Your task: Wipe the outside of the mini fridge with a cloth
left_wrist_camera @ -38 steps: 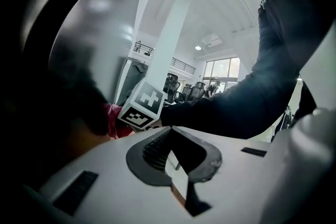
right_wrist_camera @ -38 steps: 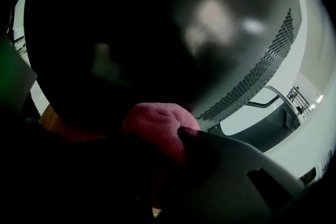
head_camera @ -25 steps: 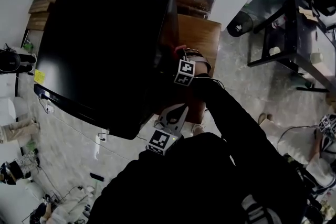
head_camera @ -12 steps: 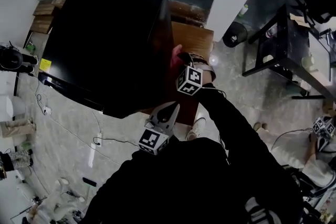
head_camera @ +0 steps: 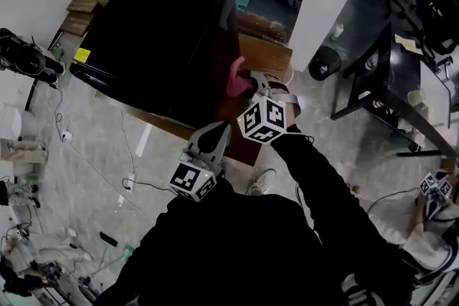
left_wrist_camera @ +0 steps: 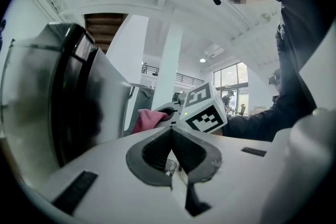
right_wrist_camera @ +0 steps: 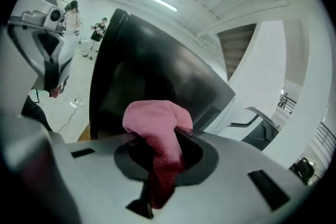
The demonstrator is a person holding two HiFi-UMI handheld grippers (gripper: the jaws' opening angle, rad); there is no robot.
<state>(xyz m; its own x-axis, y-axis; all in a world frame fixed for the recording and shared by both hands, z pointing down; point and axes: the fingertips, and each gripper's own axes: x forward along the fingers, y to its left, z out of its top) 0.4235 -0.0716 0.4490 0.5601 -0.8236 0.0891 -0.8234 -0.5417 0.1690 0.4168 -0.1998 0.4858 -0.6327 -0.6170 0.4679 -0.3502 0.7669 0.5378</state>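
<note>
The black mini fridge stands on a low wooden stand, left of centre and far from the person. Its right side panel faces the tools, and that looks like the face being wiped.

The pink cloth is bunched against the near right corner of that panel. No view shows whether it actually presses on the surface. The right gripper has its jaws clamped on the cloth, pinching the middle. A rounded wad bulges out past the tips and a tail hangs down between them. Held this way, soft fabric rather than hard plastic meets the fridge.

The left gripper sits nearer the person and slightly left, just beside the right one. Its jaws are pressed together with nothing between them. It points towards the fridge's near corner but is clear of it, probably parked out of the wiping path. Cables trail over the pale floor to the left.
</note>
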